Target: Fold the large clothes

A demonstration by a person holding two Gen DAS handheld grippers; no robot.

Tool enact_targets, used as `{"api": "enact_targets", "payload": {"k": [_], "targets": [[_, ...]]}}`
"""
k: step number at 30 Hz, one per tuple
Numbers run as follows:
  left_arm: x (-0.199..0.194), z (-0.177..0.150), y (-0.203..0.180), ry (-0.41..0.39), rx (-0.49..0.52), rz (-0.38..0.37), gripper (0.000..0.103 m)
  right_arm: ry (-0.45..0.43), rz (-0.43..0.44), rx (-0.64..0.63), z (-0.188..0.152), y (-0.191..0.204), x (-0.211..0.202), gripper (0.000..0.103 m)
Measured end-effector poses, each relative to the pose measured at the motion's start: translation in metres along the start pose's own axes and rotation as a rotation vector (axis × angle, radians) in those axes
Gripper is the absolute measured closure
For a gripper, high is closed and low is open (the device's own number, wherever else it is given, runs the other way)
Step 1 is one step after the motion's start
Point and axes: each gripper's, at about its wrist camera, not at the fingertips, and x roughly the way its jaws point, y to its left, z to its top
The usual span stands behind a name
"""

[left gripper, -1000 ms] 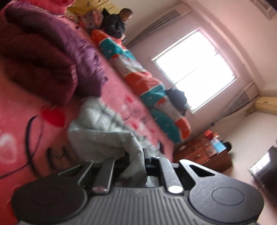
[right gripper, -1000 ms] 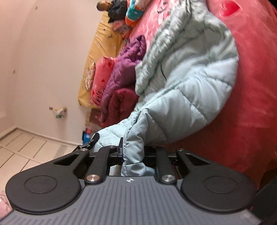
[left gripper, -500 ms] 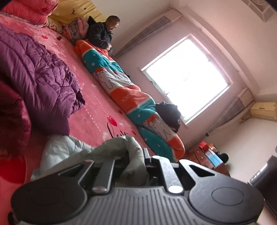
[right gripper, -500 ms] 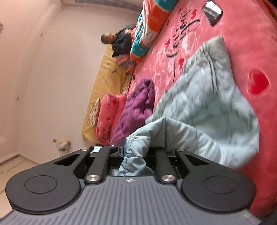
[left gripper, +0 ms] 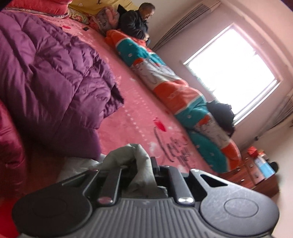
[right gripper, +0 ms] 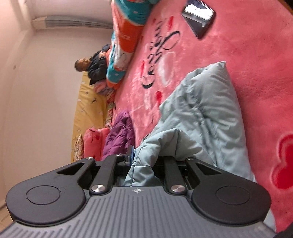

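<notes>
- Left gripper (left gripper: 141, 170) is clamped on a bunched edge of the pale blue puffer jacket (right gripper: 205, 117); the slick padding could slip free.
- Right gripper (right gripper: 144, 164) pinches another edge; the jacket's bulk lies on the pink blanket (right gripper: 256, 60).
- Uneven pulling could skew the fold, or snag the near purple jacket (left gripper: 51, 76).

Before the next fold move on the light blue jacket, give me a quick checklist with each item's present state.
1. Left gripper shut on the light blue jacket: ok.
2. Right gripper shut on the jacket: ok.
3. Jacket lies flat, without bunching: not ok, rumpled near the grip.
4. Purple jacket apart from the blue one: cannot tell.
5. Phone clear of the jacket on the pink blanket: ok.
</notes>
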Motion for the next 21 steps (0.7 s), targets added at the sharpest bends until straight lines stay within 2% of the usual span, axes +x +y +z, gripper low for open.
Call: {"api": "enact_targets", "payload": {"k": [4,6,7,8,9,10,13,17,19,21], "targets": [[0.017,0.000,0.002,0.010,0.024,0.039,0.091,-0.005,0.005,0.034,0.009,-0.012,0.013,0.083],[0.020,0.001,0.000,0.002,0.040,0.045,0.078,-0.007,0.020,0.050,0.012,-0.016,0.013,0.076],[0.020,0.002,-0.002,-0.003,0.055,0.046,0.074,-0.011,0.035,0.062,0.014,-0.018,0.013,0.066],[0.020,0.003,-0.004,-0.008,0.073,0.051,0.063,-0.020,0.058,0.075,0.016,-0.018,0.013,0.057],[0.019,0.005,-0.007,-0.016,0.100,0.059,0.055,-0.029,0.084,0.085,0.018,-0.018,0.011,0.037],[0.017,0.006,-0.010,-0.024,0.130,0.065,0.053,-0.038,0.106,0.093,0.019,-0.016,0.007,0.023],[0.007,0.011,-0.021,-0.055,0.215,0.083,0.039,-0.078,0.136,0.078,0.023,-0.007,-0.003,0.005],[-0.020,0.015,-0.038,-0.136,0.342,0.107,0.021,-0.127,0.177,0.058,0.029,0.005,-0.015,0.001],[-0.036,0.014,-0.047,-0.188,0.427,0.136,0.016,-0.161,0.169,0.017,0.030,0.011,-0.023,0.000],[-0.050,0.011,-0.049,-0.202,0.490,0.154,0.011,-0.185,0.142,-0.031,0.031,0.017,-0.036,0.000]]}}
